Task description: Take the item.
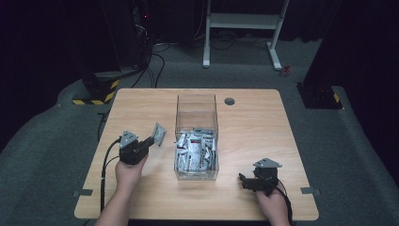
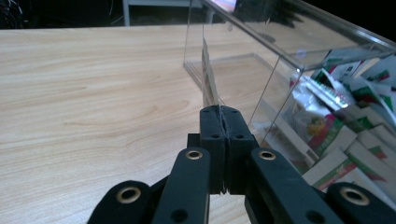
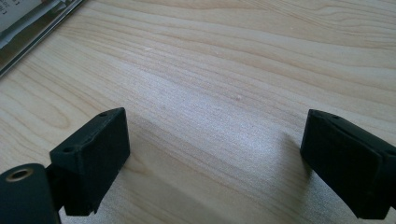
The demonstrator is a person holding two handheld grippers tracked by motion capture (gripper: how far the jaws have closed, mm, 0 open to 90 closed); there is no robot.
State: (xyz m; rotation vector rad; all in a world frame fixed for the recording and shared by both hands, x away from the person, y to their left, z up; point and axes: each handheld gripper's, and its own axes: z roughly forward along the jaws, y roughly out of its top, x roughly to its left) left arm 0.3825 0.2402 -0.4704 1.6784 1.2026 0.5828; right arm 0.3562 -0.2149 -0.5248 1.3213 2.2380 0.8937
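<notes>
Your left gripper (image 1: 151, 140) has its jaws pinched flat on one sachet (image 1: 159, 134), held edge-up just left of the clear box (image 1: 196, 106) and off the table (image 1: 254, 127). More sachets (image 1: 195, 150) fill the near end of that box. Your right gripper (image 1: 245, 181) sits low by the box's near right corner, jaws wide apart, nothing between them.

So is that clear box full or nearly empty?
Partly full: packets lie heaped in the near end of the clear box, while its far end is bare.
</notes>
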